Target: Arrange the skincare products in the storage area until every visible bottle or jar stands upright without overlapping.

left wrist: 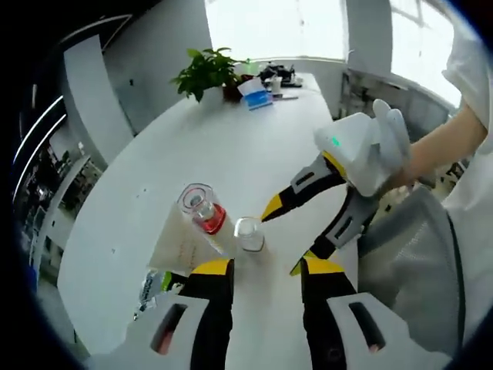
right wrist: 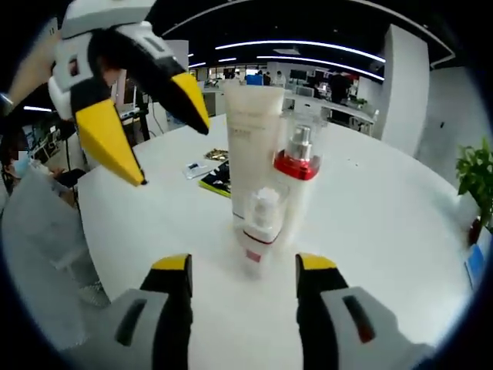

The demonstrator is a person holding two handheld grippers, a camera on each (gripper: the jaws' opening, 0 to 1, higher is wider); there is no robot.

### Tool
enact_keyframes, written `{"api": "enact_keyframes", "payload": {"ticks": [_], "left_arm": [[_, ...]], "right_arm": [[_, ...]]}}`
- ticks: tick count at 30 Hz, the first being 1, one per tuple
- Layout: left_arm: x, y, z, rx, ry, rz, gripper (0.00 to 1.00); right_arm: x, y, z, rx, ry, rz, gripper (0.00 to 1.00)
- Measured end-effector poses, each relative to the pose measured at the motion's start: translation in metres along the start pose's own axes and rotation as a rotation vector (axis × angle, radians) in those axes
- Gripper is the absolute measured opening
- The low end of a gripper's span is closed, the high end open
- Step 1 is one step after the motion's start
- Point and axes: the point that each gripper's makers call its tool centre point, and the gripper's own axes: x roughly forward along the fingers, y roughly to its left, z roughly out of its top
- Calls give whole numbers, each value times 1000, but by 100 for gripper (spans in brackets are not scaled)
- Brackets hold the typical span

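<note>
Clustered upright on the white bench (right wrist: 385,231), just ahead of the right gripper (right wrist: 243,270): tube (right wrist: 252,146), red-collared pump bottle (right wrist: 296,166), small bottle (right wrist: 259,223). Jaws released, likely lining up a grasp. Left gripper (left wrist: 266,270) likewise released.

Broad white oval surface (left wrist: 231,146) is stretching toward bright windows (left wrist: 269,27), daylight pouring in. Green leafy potted plant (left wrist: 206,71) is sitting at its far end beside a blue-and-white box (left wrist: 255,94). Grey mesh chair (left wrist: 412,254) is standing alongside. Curved ceiling light strips (right wrist: 308,50) are glowing over distant office desks.
</note>
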Motion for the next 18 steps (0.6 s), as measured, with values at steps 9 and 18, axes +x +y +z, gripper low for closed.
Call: {"api": "enact_keyframes", "payload": {"ticks": [9, 18], "left_arm": [[-18, -8, -23, -73, 0, 34, 42], [-33, -20, -50, -162, 0, 57, 52]], "right_arm": [[-19, 11, 0, 4, 8, 4, 61], [-34, 19, 1, 27, -2, 12, 68]]}}
